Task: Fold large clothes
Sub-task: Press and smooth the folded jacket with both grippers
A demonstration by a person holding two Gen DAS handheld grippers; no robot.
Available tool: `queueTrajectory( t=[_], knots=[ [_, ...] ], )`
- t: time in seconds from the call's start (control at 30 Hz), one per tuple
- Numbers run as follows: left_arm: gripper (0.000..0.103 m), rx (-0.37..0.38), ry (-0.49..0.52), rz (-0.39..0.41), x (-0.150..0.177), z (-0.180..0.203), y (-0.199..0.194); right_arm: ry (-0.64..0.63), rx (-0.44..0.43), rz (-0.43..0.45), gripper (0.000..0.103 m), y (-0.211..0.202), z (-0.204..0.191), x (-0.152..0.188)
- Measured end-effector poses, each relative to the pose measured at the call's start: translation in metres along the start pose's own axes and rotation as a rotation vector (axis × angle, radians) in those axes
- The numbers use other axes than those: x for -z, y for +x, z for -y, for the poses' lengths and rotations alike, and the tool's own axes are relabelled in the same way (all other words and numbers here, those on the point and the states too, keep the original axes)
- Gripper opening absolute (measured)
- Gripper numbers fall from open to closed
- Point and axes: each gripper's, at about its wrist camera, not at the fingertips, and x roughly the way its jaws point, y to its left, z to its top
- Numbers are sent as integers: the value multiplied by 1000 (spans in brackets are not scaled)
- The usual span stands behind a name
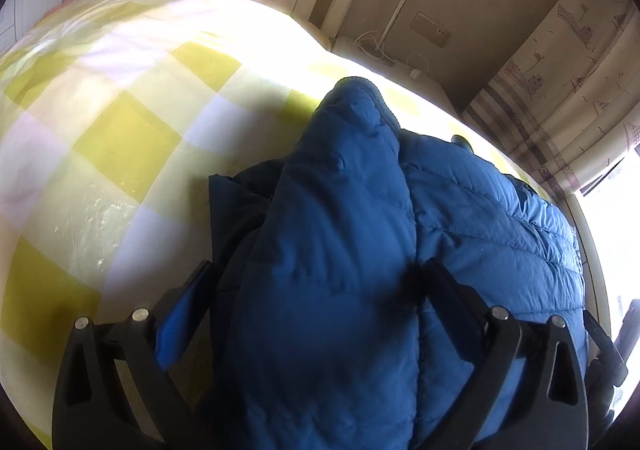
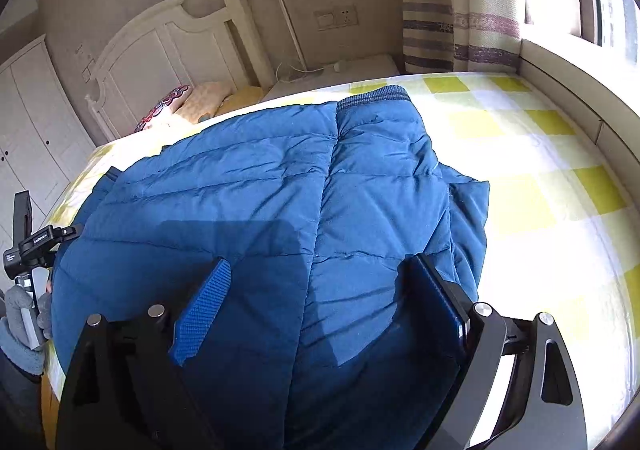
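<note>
1. Blue quilted puffer jacket (image 2: 256, 186) on a bed, spread over a yellow-and-white checked sheet (image 2: 560, 186), near the edge closest to the cameras; ribbed knit cuff (image 2: 374, 94) at the far end, toward the white headboard (image 2: 168, 46).
2. One sleeve (image 1: 344, 178) laid lengthwise over the body panel, cuff pointing away. Part-folded, by the look of it.
3. Left gripper (image 1: 316, 278): jaws spread wide, straddling the sleeve. Fabric between the fingers, but not pinched as far as visible.
4. Right gripper (image 2: 316, 274): jaws wide apart just above the body panel, nothing clamped.
5. Person's gloved hand (image 2: 24, 314) on the other handle, at the left edge of the right wrist view.
6. Handling, judged: light, puffy, soft. Smooth shell likely slippery. Springs back after pressing, so folds probably need flattening.
7. Hold, judged: pinch at stitched seams, hem or ribbed cuff, where the fill is thin. Mid-panel bites likely to slide off or gather loft only.
8. Pillows (image 2: 200, 102) by the headboard, curtain (image 2: 460, 10) at the window side. Well apart from the jacket.
</note>
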Motion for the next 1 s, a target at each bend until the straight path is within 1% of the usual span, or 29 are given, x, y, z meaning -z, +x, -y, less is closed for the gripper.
queueTrajectory(
  t=[0.07, 0.1, 0.13, 0.17, 0.2, 0.23, 0.27, 0.33, 0.4, 0.47, 0.5, 0.53, 0.57, 0.6, 0.63, 0.67, 0.7, 0.73, 0.8, 0.87, 0.9, 0.93, 0.97, 1.0],
  knots=[
    [101, -21, 7, 7, 0, 2, -2, -3, 2, -2, 87, 0, -1, 0],
    [101, -60, 22, 22, 1, 8, -7, -3, 11, -5, 86, -2, -1, -1],
    [99, -119, 41, 52, 3, 15, -15, -3, 43, -4, 84, -6, -4, -1],
    [98, -170, 72, 97, 8, 22, -29, -11, 97, 10, 84, -13, -11, 0],
    [98, -175, 111, 144, 16, 30, -44, -18, 120, 27, 83, -22, -20, 3],
    [98, -163, 159, 185, 26, 42, -59, -31, 96, 49, 83, -33, -31, 8],
    [99, -169, 208, 220, 37, 56, -71, -61, 67, 74, 83, -43, -47, 14],
    [99, -190, 301, 273, 61, 89, -83, -168, 66, 108, 83, -55, -87, 28],
    [100, -179, 359, 268, 81, 118, -79, -271, 36, 107, 84, -56, -125, 44],
    [100, -207, 416, 232, 99, 141, -59, -385, 30, 70, 85, -43, -160, 61],
    [101, -231, 435, 204, 107, 147, -44, -443, 71, 46, 86, -33, -173, 70],
    [101, -268, 446, 202, 111, 150, -36, -474, 117, 58, 87, -26, -179, 78],
    [101, -270, 452, 199, 110, 150, -35, -475, 123, 70, 87, -23, -178, 82],
    [101, -258, 444, 193, 108, 147, -36, -457, 106, 53, 88, -21, -174, 81],
    [101, -261, 443, 187, 105, 143, -37, -444, 97, 56, 87, -24, -168, 79],
    [101, -276, 443, 186, 102, 134, -38, -450, 122, 58, 88, -27, -164, 78],
    [101, -290, 431, 194, 100, 123, -42, -442, 147, 65, 89, -31, -156, 75],
    [101, -302, 404, 202, 97, 108, -47, -409, 152, 69, 89, -36, -144, 73],
    [101, -300, 338, 203, 92, 74, -54, -330, 172, 77, 89, -47, -111, 70],
    [101, -252, 241, 183, 85, 41, -62, -247, 172, 71, 89, -54, -78, 70],
    [101, -246, 205, 176, 82, 28, -64, -195, 157, 69, 89, -56, -61, 71],
    [101, -223, 172, 161, 80, 17, -64, -151, 134, 66, 89, -58, -47, 72],
    [101, -182, 140, 141, 78, 9, -62, -113, 100, 57, 89, -59, -38, 73],
    [101, -161, 121, 124, 76, 4, -60, -92, 81, 49, 89, -58, -34, 73]
  ],
)
